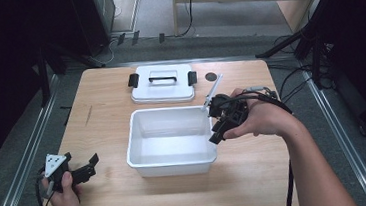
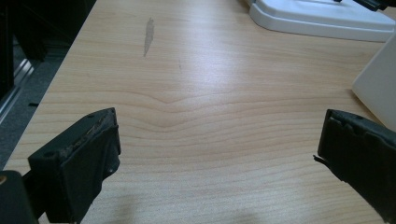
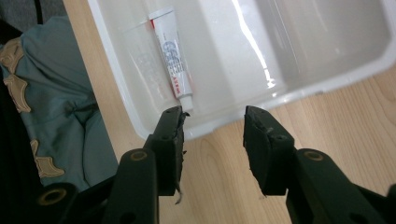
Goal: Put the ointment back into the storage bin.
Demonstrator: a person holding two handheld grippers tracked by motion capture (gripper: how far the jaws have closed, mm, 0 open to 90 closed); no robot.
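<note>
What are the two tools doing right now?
Left tool: open, holding nothing, over the table.
Right tool: open, holding nothing, by the white tub.

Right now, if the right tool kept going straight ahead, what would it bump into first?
Probably the near rim of the white bin, just ahead of the right tool. A white tube lies inside, just beyond that rim. Depth is hard to judge.

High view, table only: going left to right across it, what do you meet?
Left claw held low at the table's left corner → white bin in the middle → right claw at the bin's right rim. The white lid lies behind the bin, so it shares its span.
</note>
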